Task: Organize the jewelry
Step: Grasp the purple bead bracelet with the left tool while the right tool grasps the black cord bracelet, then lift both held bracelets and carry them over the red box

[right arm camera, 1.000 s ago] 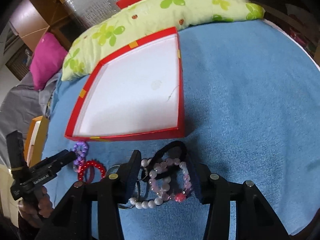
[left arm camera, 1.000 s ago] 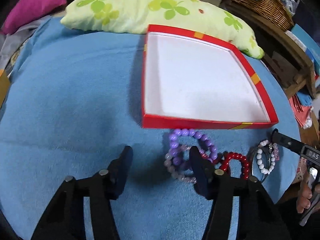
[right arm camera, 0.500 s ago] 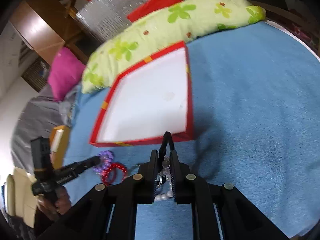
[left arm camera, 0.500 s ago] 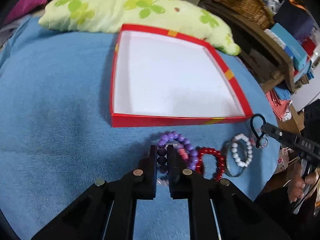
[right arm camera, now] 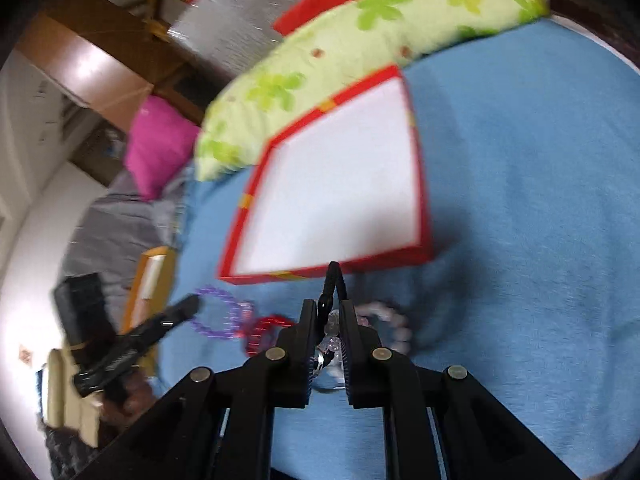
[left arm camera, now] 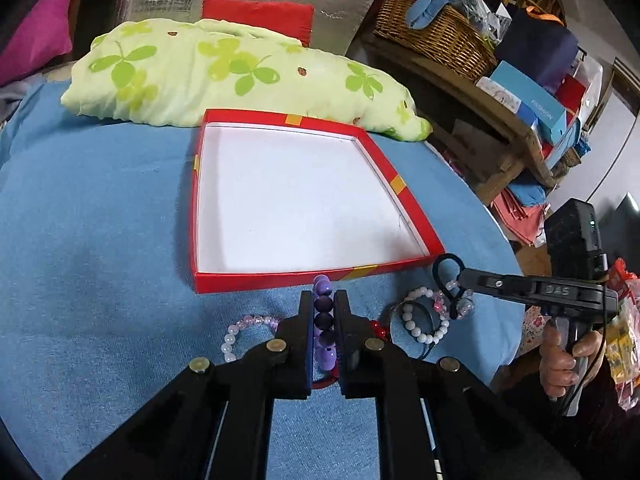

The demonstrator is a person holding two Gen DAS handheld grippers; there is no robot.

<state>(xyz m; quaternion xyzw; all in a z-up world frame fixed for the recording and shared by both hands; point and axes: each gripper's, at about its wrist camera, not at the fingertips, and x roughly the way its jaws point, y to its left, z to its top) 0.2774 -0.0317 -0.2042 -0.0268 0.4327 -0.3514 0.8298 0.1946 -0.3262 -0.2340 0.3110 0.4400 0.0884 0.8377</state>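
Note:
My left gripper [left arm camera: 323, 300] is shut on a purple bead bracelet [left arm camera: 323, 316] and holds it above the blue cloth, just in front of the empty red box with white inside [left arm camera: 394, 184]. My right gripper [right arm camera: 329, 308] is shut on a black band with clear beads [right arm camera: 332, 286], lifted near the box's [right arm camera: 248, 200] front edge; it also shows in the left wrist view [left arm camera: 460, 278]. A pale pink-and-white bracelet [left arm camera: 240, 330], a white bead bracelet [left arm camera: 424, 332] and a red bracelet [left arm camera: 376, 326] lie on the cloth.
A green clover-print pillow [left arm camera: 224, 76] lies behind the box. A wicker basket [left arm camera: 432, 28] and stacked boxes stand on a bench at the right. A pink cushion [right arm camera: 160, 140] lies far left. The blue cloth [left arm camera: 88, 240] covers the round surface.
Both grippers closed on jewelry and lifted it: the left took the purple bracelet, the right took the black band. Both then rose and moved toward the box.

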